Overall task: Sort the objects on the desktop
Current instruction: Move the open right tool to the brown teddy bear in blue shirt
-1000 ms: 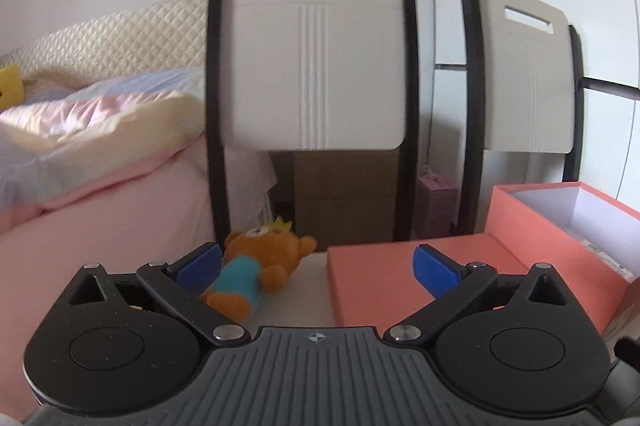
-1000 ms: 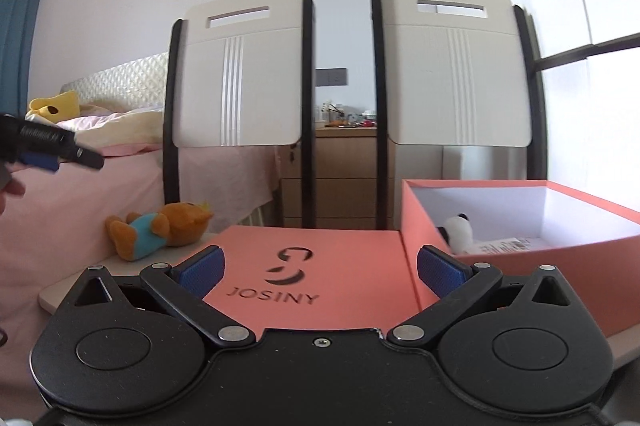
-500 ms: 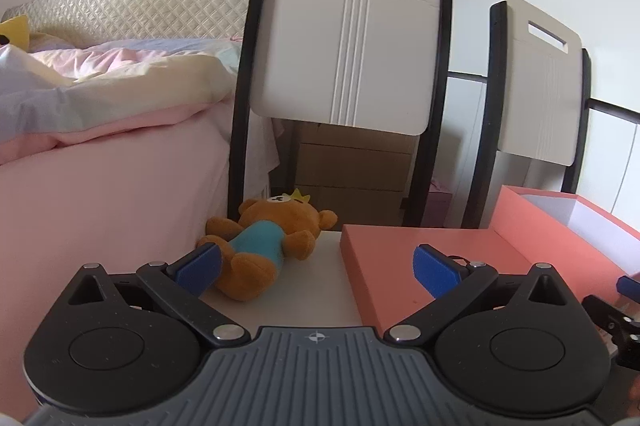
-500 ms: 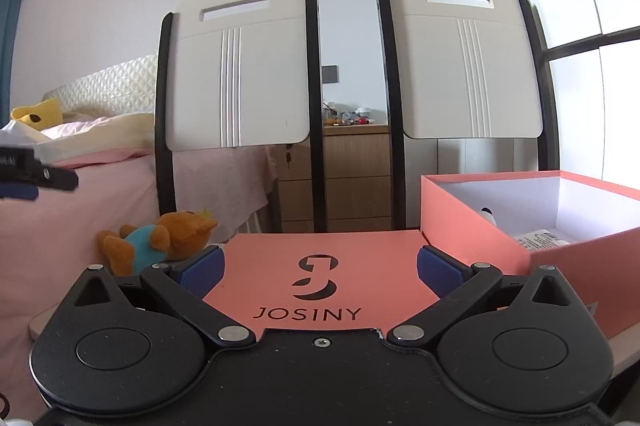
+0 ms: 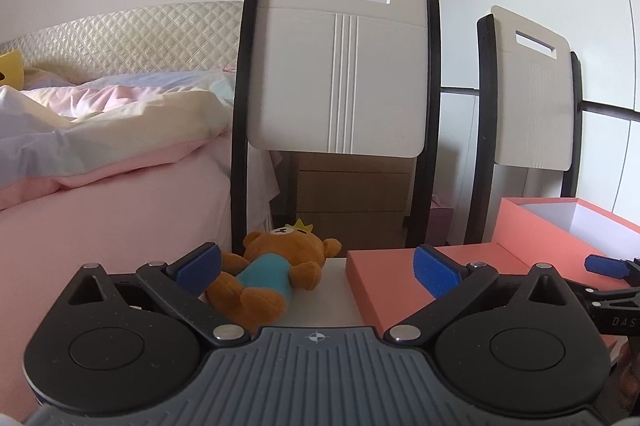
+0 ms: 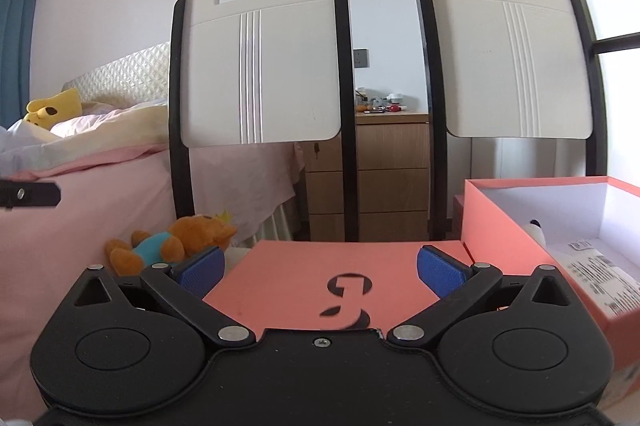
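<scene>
On the surface [image 5: 320, 310]: open coral box [image 6: 532, 222] right, its lid [image 6: 320, 282] flat beside it, plush bear [image 5: 272, 274] left of lid. Left claw [image 5: 316, 266] and right claw [image 6: 320, 270] both spread, empty. Likely reach-for-bear step; left claw needs to straddle its torso.

- Bear [image 5: 276, 276] lies on tabletop [image 5: 320, 310], left of lid [image 6: 320, 266].
- Box [image 6: 520, 222] stands right of lid, touching it.
- Two chairs [image 6: 260, 66] stand behind tabletop.
- Drawers [image 6: 384, 178] stand behind chairs.
- Bed [image 5: 100, 166] lies left of tabletop.
</scene>
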A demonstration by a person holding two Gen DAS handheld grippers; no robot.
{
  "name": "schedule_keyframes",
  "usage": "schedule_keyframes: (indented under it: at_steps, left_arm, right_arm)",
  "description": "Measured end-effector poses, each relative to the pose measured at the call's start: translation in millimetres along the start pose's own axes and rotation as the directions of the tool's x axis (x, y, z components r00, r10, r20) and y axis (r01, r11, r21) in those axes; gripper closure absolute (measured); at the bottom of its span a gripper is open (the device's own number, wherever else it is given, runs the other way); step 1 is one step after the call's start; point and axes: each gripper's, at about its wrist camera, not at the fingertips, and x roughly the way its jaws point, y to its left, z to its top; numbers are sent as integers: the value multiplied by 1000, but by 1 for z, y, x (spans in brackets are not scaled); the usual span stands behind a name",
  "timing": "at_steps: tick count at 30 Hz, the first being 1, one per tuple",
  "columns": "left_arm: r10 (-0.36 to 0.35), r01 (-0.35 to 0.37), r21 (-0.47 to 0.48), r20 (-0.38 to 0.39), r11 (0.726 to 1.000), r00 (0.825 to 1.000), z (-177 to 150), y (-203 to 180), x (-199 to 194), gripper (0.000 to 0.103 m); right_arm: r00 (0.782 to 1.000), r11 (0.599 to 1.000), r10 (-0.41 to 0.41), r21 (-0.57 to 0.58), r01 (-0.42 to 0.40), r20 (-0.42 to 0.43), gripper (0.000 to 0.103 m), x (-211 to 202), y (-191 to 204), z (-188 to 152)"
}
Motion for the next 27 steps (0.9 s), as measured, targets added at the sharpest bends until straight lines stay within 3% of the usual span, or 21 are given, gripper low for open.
schedule_keyframes:
  at_steps: [6,14,18,23,25,27]
  left_arm:
    - [-1,0,-51,-10,999,1000,2,2,-1,0]
    - [-25,25,-14,7,1000,1000,-1,-11,-8,0]
    - [-44,44,-7,-27,999,999,-13,-20,-8,0]
    - [-61,62,11,-58,998,996,-27,-31,-8,0]
    - [-59,60,21,-52,998,997,-28,-32,-10,0]
    - [-55,56,24,-45,998,997,-28,-32,-10,0]
  right_arm:
    - [997,996,73,56,-71,-29,1,35,-1,24]
    - [973,983,144,139,-121,-178,1,97,-1,58]
    - [920,963,242,189,-190,-308,1,135,10,75]
    - [856,948,308,213,-237,-416,1,175,30,89]
    - [820,939,334,237,-248,-464,1,190,40,90]
    - [771,930,358,271,-248,-526,1,206,55,88]
